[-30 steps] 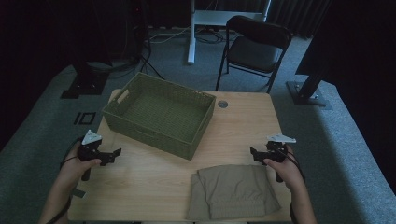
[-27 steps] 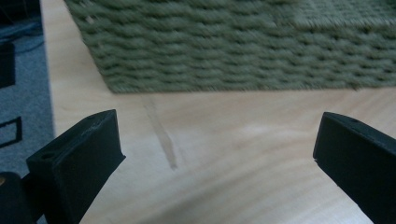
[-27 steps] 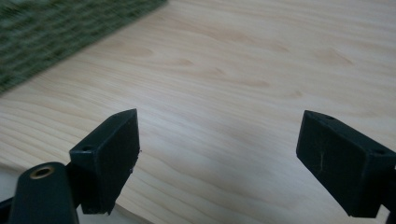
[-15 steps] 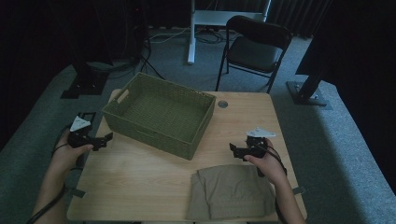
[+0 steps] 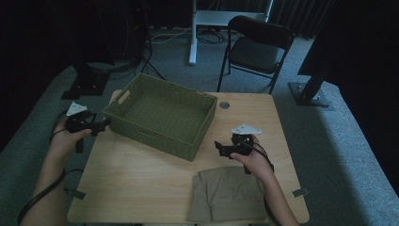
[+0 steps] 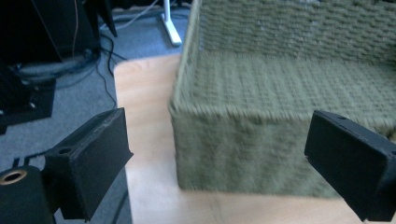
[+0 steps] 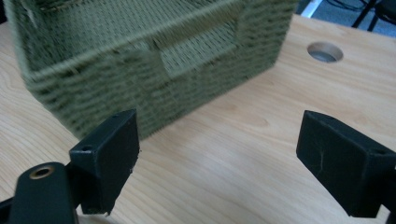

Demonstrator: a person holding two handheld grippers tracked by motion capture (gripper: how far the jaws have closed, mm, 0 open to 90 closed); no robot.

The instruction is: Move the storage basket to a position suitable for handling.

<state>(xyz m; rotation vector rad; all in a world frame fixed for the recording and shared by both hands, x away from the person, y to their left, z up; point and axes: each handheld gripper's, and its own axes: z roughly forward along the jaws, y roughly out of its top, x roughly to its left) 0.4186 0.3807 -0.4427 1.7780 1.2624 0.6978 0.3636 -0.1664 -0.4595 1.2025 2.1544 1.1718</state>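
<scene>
A green woven basket (image 5: 155,139) sits empty on the left half of the wooden table (image 5: 141,188). My left gripper (image 5: 101,125) hovers at the basket's left end and points at it. In the left gripper view the basket's wall (image 6: 243,154) lies just ahead of the left gripper (image 6: 219,133), whose jaws stand wide apart. They have just been closing a little, with nothing between the pads. My right gripper (image 5: 219,148) is open near the basket's right end. The right gripper (image 7: 222,137) faces the basket (image 7: 116,79) and its handle cutout over bare wood.
A folded khaki cloth (image 5: 230,195) lies at the table's near right edge, just below my right hand. A round cable hole (image 5: 224,104) is in the tabletop behind the basket. A black folding chair (image 5: 256,47) stands beyond the far edge.
Both hands have moved away from the near edge toward the basket. The left gripper went up to its left end. The right gripper went left, off the cloth's side, toward its right end.
</scene>
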